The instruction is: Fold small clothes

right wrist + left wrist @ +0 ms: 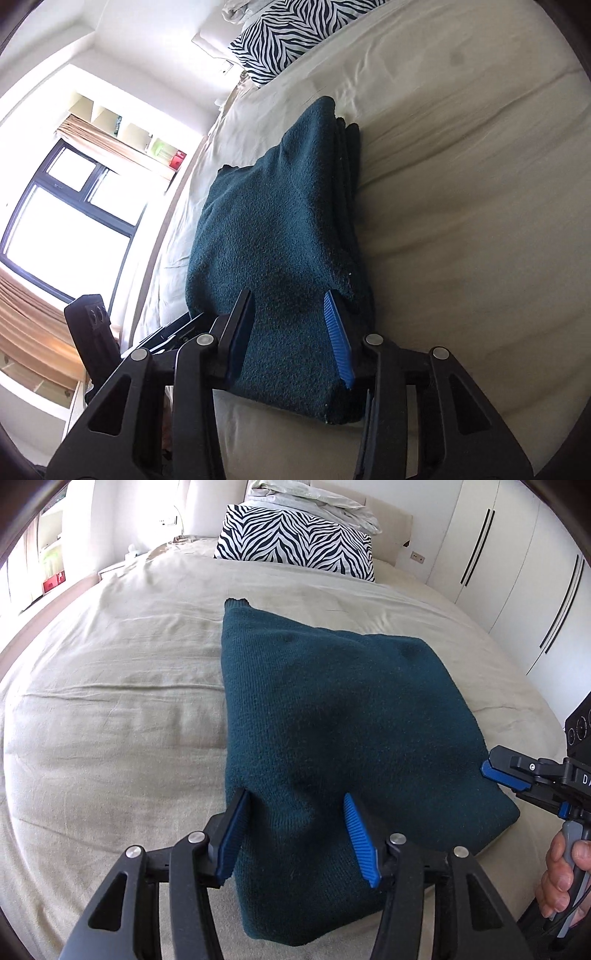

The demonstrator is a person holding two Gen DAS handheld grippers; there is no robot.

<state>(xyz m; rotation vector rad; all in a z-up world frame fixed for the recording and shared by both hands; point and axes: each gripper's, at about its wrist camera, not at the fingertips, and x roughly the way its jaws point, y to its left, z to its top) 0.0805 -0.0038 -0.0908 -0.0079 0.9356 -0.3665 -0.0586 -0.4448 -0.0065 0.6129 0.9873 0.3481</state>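
1. The dark green sweater [332,716] lies folded on the bed [110,701], below the zebra pillow [295,542].
2. My left gripper [295,834] stands half open over the sweater's near edge — not pressing it.
3. My right gripper [291,339] stands narrower at the sweater's side; grip — I cannot tell.

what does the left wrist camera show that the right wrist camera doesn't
Left wrist only: white wardrobe doors, a hand on the right gripper's handle, and the left gripper straddling the sweater's near edge.
Right wrist only: a dark-framed window, wall shelves, the sweater's stacked layers edge-on.
Both: the folded teal sweater on the beige bed, and a zebra pillow.
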